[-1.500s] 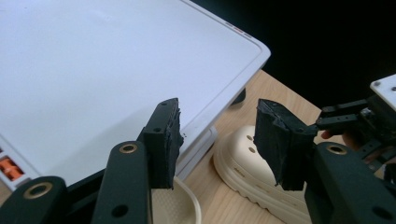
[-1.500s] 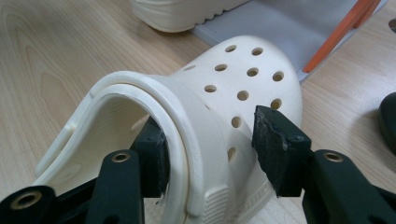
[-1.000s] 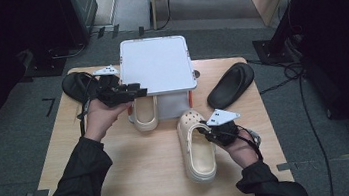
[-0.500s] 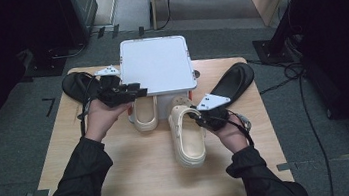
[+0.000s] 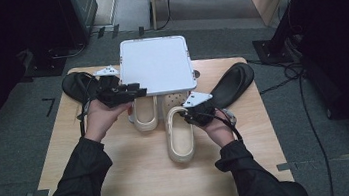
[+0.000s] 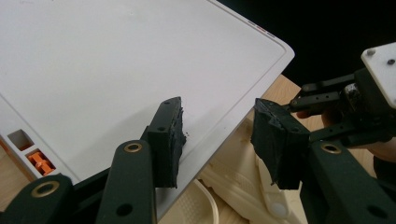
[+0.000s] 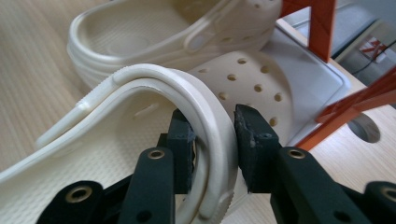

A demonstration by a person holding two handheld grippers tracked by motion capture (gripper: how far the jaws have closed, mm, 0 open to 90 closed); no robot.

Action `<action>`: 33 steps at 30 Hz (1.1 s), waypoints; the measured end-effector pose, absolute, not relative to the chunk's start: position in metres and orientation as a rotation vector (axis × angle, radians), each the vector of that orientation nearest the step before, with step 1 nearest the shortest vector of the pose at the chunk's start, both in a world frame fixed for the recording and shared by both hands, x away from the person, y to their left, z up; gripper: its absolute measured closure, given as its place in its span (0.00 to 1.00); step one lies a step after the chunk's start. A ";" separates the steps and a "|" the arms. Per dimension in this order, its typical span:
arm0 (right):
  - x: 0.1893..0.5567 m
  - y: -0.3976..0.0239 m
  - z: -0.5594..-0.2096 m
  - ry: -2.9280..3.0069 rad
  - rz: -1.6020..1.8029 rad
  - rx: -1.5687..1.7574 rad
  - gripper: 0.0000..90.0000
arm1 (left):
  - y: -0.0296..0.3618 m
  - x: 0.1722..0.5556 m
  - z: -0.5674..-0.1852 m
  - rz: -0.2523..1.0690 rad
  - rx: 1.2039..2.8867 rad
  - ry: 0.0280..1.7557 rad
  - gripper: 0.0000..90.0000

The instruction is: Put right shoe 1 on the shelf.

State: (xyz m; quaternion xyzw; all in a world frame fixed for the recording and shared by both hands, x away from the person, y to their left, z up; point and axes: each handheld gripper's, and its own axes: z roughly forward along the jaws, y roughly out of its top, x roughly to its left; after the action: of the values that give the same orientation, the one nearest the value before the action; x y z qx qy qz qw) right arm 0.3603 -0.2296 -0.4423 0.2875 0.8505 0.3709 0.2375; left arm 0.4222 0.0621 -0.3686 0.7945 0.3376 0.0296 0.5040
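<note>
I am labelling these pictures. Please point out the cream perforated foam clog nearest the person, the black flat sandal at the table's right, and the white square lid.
Cream perforated foam clog (image 5: pixel 181 142), high view, on its footbed.
Black flat sandal (image 5: pixel 231 83), high view, on its sole.
White square lid (image 5: pixel 157 71), high view, on its top face.

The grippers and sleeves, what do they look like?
Both grippers, left and right, are black, each with two bolted jaws ending in thick, worn black pads. Each carries a pale grey three-cornered plate and a trailing black cable. The sleeves are black.

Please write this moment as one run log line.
left gripper open, by shelf | right gripper jaws just opening, clog strap between
</note>
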 end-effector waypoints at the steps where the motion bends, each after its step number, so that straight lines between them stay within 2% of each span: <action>1: 0.360 -0.229 -0.443 2.333 1.014 0.783 0.75 | 0.062 0.422 -0.369 0.074 1.919 0.812 0.59; 7: 0.360 -0.231 -0.441 2.354 1.042 0.833 0.58 | 0.062 0.422 -0.369 0.074 1.914 0.814 0.60; 12: 0.352 -0.237 -0.432 2.363 1.100 0.869 0.56 | 0.062 0.422 -0.369 0.074 1.914 0.814 0.60; 18: 0.339 -0.245 -0.418 2.370 1.204 0.899 0.61 | 0.062 0.422 -0.369 0.080 1.918 0.813 0.60; 22: 0.324 -0.246 -0.416 2.407 1.246 0.889 0.69 | 0.062 0.422 -0.369 0.079 1.917 0.815 0.60; 33: 0.277 -0.240 -0.447 2.539 1.284 0.891 0.77 | 0.063 0.422 -0.369 0.076 1.917 0.816 0.61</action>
State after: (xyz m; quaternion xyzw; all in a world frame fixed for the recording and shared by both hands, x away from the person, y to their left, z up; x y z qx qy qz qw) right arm 0.2770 -0.2405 -0.4468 0.2980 0.8489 0.4292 0.0802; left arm 0.4220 0.0629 -0.3689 0.7941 0.3379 0.0315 0.5042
